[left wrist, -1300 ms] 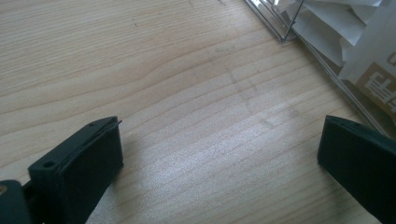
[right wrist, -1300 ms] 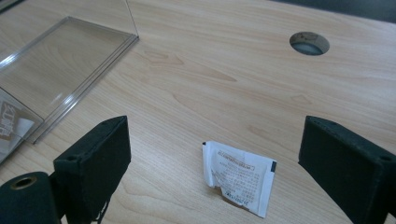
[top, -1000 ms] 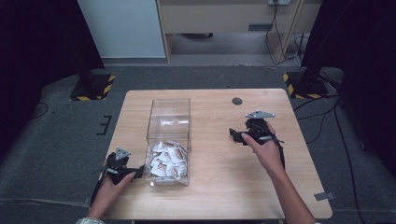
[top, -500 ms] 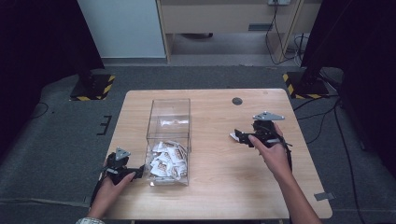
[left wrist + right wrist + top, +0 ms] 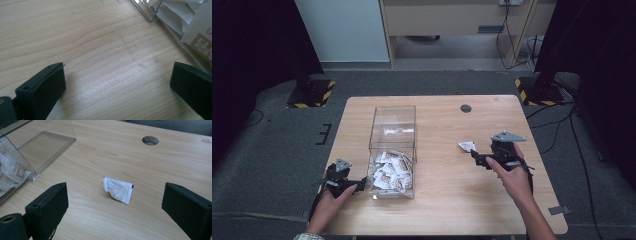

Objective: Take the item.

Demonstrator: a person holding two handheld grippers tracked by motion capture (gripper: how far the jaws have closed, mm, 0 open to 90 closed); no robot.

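On table [image 5: 447, 200], packet [image 5: 467, 146] newly released

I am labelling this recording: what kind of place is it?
Probably a lab or studio set up for recording: one wooden table on grey carpet, dark curtains at the sides, and stands with hazard-striped bases.

A light wooden surface [image 5: 437, 210] fills the middle of the high view. On it, left of centre, stands 1 clear plastic box [image 5: 393, 130] with sachets [image 5: 389, 172] heaped inside. 1 white sachet [image 5: 467, 146] lies alone right of centre. A round cable hole [image 5: 466, 108] sits toward the upper right.
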